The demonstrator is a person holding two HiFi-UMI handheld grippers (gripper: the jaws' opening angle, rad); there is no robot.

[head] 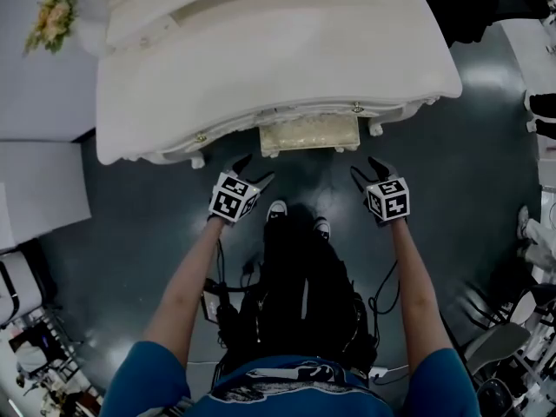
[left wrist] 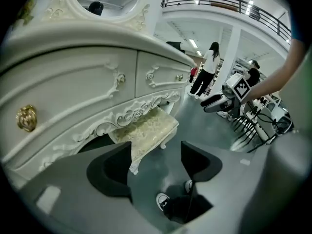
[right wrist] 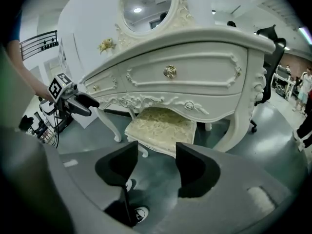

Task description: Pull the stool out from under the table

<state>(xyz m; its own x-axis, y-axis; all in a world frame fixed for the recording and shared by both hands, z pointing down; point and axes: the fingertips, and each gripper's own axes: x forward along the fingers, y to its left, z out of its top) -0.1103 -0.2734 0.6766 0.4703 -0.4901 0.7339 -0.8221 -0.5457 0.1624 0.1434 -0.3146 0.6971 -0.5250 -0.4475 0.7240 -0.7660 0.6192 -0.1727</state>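
The stool (head: 308, 135), with a cream patterned cushion and white carved legs, stands tucked under the front of the white ornate dressing table (head: 261, 68). Only its front edge shows from above. My left gripper (head: 254, 169) hovers just in front of the stool's left corner, open and holding nothing. My right gripper (head: 365, 168) hangs off the right corner, also open and holding nothing. In the left gripper view the stool (left wrist: 146, 128) lies beyond the open gripper (left wrist: 156, 152). The right gripper view shows the stool (right wrist: 161, 128) straight ahead of the open gripper (right wrist: 157, 155), untouched.
A flower bunch (head: 52, 17) rests on a white surface at the far left. White cabinets (head: 43, 189) stand to the left. My shoes (head: 276, 209) are on the dark floor below the stool. A black office chair (right wrist: 268, 48) stands right of the table. People (left wrist: 207, 69) stand far off.
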